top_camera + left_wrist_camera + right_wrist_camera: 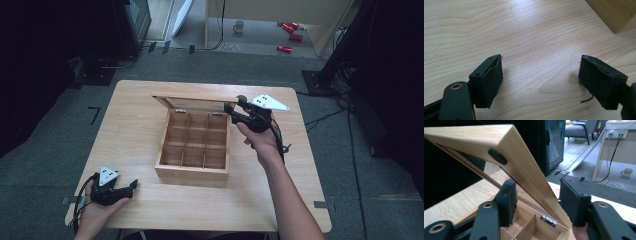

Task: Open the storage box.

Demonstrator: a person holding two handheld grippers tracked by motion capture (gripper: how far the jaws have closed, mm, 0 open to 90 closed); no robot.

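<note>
A wooden box (192, 173) with several empty compartments stands at the table's middle. Its windowed lid (195, 97) is raised and leans forward over the box. In the right gripper view the lid's side frame (529, 170) runs between the jaws, one pad under it and one outside. My right gripper (231, 111) is at the lid's right end, shut on that frame (537, 192). My left gripper (132, 186) rests at the table's near left corner, open (540, 75), with bare wood between its pads. A box corner (614, 12) shows beyond it.
The light wooden table (135, 115) has bare room left of and in front of the box. On the floor beyond it are a mug (239, 26), red cans (290, 30), cables and dark equipment stands.
</note>
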